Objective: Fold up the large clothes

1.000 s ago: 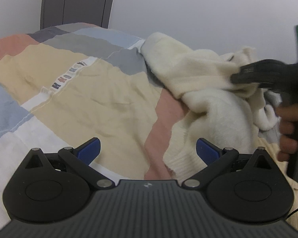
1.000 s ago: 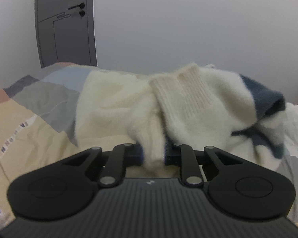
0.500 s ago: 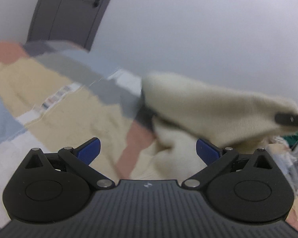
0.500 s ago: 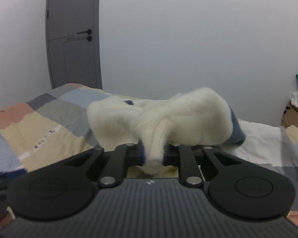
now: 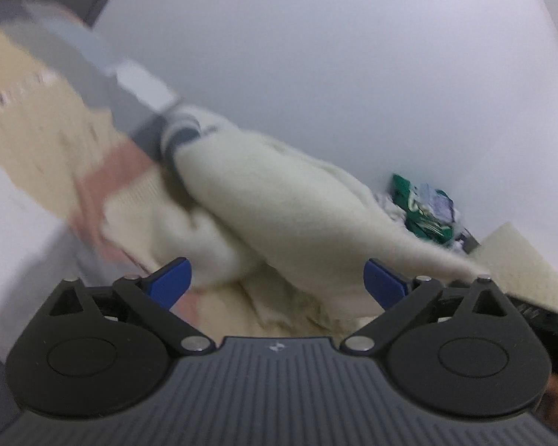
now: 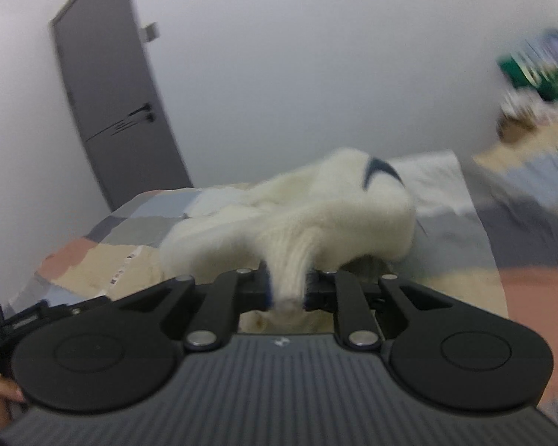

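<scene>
While the right hand-held gripper is pinching the sweater to drag it across the bed, the left hand-held gripper is waiting spread, empty.

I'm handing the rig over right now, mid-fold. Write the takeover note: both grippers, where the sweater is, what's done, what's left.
Right gripper: shut on a bunched ribbed part of the cream sweater, pulling it up off the bed.
Left gripper: open, empty, hovering over the sweater's lower folds.
Sweater: partly raised, stretched toward the right gripper, the rest crumpled on the patchwork bedspread. Both views are blurred.
Done: one grasp only; no fold is visible.
Left: probably grip a second point with the left gripper, spread the sweater flat, then fold.
</scene>
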### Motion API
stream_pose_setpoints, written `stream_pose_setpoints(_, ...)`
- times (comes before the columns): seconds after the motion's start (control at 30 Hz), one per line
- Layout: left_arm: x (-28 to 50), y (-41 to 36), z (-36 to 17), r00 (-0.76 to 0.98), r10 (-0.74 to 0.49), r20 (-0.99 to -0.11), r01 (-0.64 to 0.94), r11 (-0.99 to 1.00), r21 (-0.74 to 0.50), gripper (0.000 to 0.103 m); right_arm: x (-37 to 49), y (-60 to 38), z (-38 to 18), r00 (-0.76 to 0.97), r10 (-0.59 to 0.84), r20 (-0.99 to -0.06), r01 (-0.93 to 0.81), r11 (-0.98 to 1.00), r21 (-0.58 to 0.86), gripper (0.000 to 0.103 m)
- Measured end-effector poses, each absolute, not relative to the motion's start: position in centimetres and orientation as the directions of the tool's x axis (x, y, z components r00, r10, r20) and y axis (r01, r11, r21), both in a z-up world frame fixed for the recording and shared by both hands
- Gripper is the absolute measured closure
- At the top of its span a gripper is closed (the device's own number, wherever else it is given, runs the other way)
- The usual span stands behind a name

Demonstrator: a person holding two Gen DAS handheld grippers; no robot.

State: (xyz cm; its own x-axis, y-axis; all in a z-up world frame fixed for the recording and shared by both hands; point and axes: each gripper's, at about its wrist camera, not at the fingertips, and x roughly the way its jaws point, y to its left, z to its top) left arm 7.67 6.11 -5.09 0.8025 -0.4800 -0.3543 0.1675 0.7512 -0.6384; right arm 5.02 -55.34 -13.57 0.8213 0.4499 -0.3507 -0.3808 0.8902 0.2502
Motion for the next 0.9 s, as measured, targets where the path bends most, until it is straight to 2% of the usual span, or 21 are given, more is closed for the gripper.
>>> stream_pose_setpoints(0.13,10.0,3.9,-7.7,0.749,-0.534,-0.393,0.111,0.685,-0.72,0.01,6.6,-57.8,-16.2,0.784,0.485,-0.388,-0.337,0.857,0.39,0.086)
stream_pose_setpoints(0.3,14.9,1.3,-12.1,0.695,-0.573,-0.435,0.052,0.643,-0.765,0.015,8.4,-59.4,-18.3,0.75,0.538,-0.386,-0.338,0.812,0.476,0.086)
stream_pose_setpoints(0.47,18.5,-0.4,-15.4,0.672,-0.626,-0.396,0.054,0.574,-0.817,0.018,10.8,-61.3,-20.7,0.707,0.6,-0.376,-0.335,0.751,0.569,0.085)
stream_pose_setpoints(0.53,19.4,-1.0,-15.8,0.66,-0.644,-0.386,0.086,0.575,-0.814,0.032,11.6,-61.8,-21.7,0.696,0.614,-0.374,-0.328,0.734,0.595,0.085)
stream_pose_setpoints(0.57,19.7,-1.7,-15.6,0.658,-0.637,-0.402,0.097,0.601,-0.793,0.035,12.0,-61.8,-22.1,0.689,0.622,-0.373,-0.331,0.727,0.602,0.085)
stream_pose_setpoints(0.63,20.3,-2.4,-15.7,0.658,-0.616,-0.432,0.113,0.649,-0.753,0.055,12.8,-61.5,-22.9,0.678,0.627,-0.384,-0.346,0.733,0.586,0.084)
stream_pose_setpoints(0.67,20.5,-2.5,-15.6,0.659,-0.61,-0.44,0.119,0.662,-0.74,0.06,13.4,-61.3,-23.4,0.67,0.623,-0.404,-0.336,0.739,0.584,0.084)
stream_pose_setpoints(0.73,20.3,-2.5,-15.2,0.674,-0.6,-0.432,0.138,0.676,-0.724,0.08,14.2,-61.2,-24.1,0.646,0.635,-0.423,-0.309,0.725,0.616,0.084)
stream_pose_setpoints(0.8,19.9,-1.9,-14.7,0.694,-0.599,-0.399,0.14,0.656,-0.741,0.089,14.7,-60.9,-24.2,0.629,0.651,-0.424,-0.309,0.71,0.632,0.084)
stream_pose_setpoints(0.9,18.5,-1.1,-12.8,0.724,-0.598,-0.343,0.181,0.645,-0.743,0.091,14.2,-60.5,-23.6,0.628,0.659,-0.414,-0.349,0.714,0.607,0.084)
